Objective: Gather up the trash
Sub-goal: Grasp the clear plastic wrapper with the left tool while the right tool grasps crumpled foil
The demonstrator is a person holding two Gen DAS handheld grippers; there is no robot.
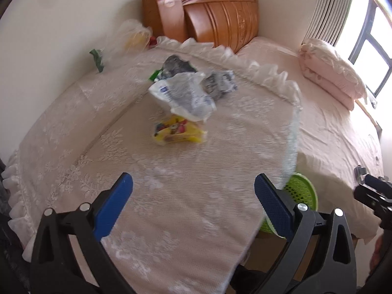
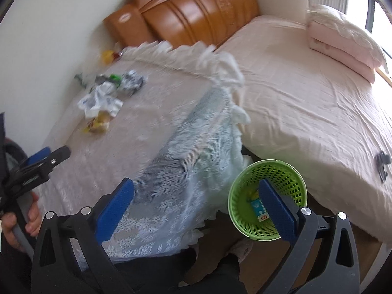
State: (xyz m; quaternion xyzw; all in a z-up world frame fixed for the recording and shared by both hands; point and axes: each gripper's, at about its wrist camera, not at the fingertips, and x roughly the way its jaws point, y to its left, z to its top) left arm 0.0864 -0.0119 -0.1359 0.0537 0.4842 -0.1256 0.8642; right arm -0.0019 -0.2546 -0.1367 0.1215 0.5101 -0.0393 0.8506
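Note:
Trash lies on a lace-covered table (image 1: 171, 208): a yellow snack wrapper (image 1: 178, 131), a crumpled white and blue bag (image 1: 183, 95), a grey crumpled wrapper (image 1: 219, 83) and a dark wrapper with green (image 1: 176, 66). The pile also shows in the right wrist view (image 2: 103, 100). My left gripper (image 1: 193, 198) is open and empty, short of the pile. My right gripper (image 2: 196, 201) is open and empty, over the green basket (image 2: 245, 220), which holds a small blue and red wrapper (image 2: 259, 209). The basket also shows in the left wrist view (image 1: 303, 191).
A clear plastic bag with yellow contents (image 1: 132, 36) and a green scrap (image 1: 98, 60) lie at the table's far edge by the wall. A bed (image 2: 306, 93) with a folded pink quilt (image 2: 343, 39) and wooden headboard (image 2: 191, 9) stands to the right.

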